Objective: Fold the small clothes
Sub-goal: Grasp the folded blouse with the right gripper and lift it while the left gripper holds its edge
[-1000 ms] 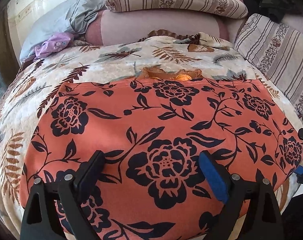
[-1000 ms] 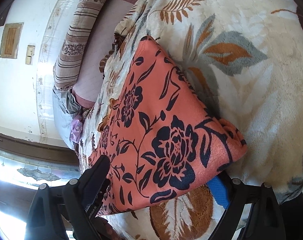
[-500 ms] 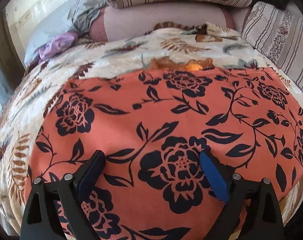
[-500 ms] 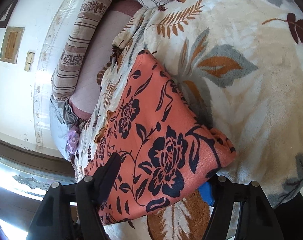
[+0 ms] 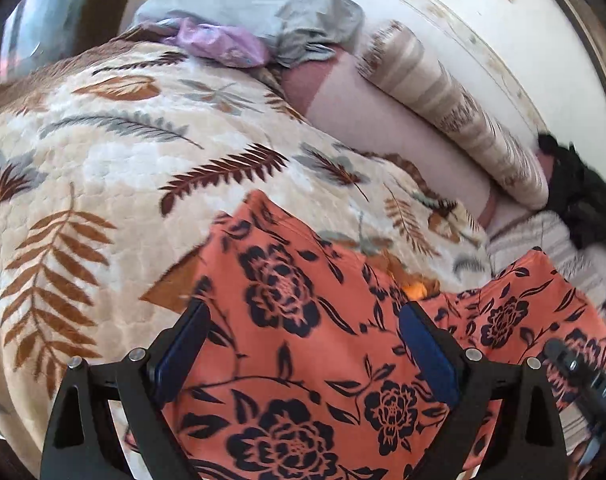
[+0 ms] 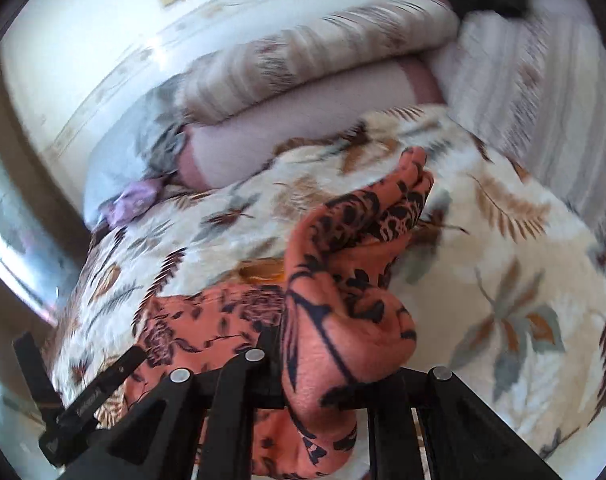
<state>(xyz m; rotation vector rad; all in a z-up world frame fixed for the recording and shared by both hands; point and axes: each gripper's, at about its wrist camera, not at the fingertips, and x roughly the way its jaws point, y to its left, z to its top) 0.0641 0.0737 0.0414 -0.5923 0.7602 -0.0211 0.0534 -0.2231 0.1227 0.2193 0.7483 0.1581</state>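
An orange garment with black flowers (image 5: 303, 340) lies on the leaf-patterned blanket (image 5: 103, 184). In the left wrist view my left gripper (image 5: 303, 344) hovers low over it with its blue pads (image 5: 427, 352) wide apart and open, the cloth spread beneath them. In the right wrist view the right gripper (image 6: 323, 364) has its jaws closing on a bunched edge of the garment (image 6: 343, 288), and a fold of cloth stands up off the blanket between them. The right gripper's black body (image 5: 579, 380) shows at the left wrist view's right edge.
Striped pillows (image 5: 455, 112) and a pink bolster (image 5: 383, 120) line the wall at the bed's head. A grey pillow (image 5: 255, 4) and a lilac cloth (image 5: 219, 40) sit at the far left, a black garment (image 5: 583, 192) at the far right.
The right jaws have come together on the garment's edge and lifted it into a raised fold. Both grippers have rolled and shifted, and the garment no longer lies flat.
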